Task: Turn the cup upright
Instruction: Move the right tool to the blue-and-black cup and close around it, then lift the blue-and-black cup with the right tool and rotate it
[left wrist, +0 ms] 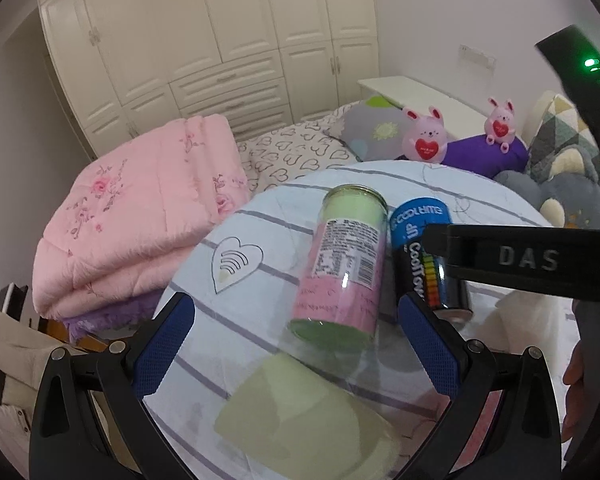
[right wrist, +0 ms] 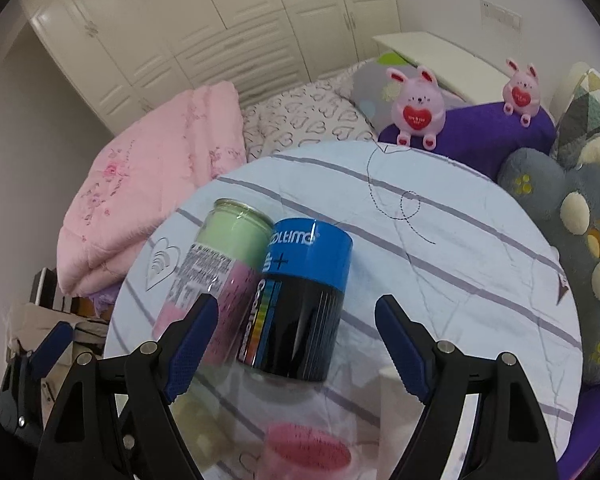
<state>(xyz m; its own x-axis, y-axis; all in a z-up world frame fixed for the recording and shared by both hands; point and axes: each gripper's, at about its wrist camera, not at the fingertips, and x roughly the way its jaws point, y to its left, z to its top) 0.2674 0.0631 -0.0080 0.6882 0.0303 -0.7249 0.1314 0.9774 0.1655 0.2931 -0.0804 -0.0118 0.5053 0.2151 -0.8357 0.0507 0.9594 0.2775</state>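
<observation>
On the round glass tabletop (right wrist: 460, 264), the blue-and-black cup (right wrist: 300, 304) is standing inverted, touching a pastel jar (left wrist: 340, 264) on its left. Both the right tool (right wrist: 296, 320) and left tool (left wrist: 296, 320) are hanging released, approaching; next, the right one needs closing around the cup.

Both grippers — left (left wrist: 296, 340), right (right wrist: 296, 344) — hover with fingers spread wide.

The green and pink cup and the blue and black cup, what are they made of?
The tall green and pink cup looks like clear glass or hard plastic: a bright glint sits on its smooth wall, colours showing inside. The short blue and black cup looks glossy, maybe coated metal or plastic; it mirrors light on its dark side.
</observation>
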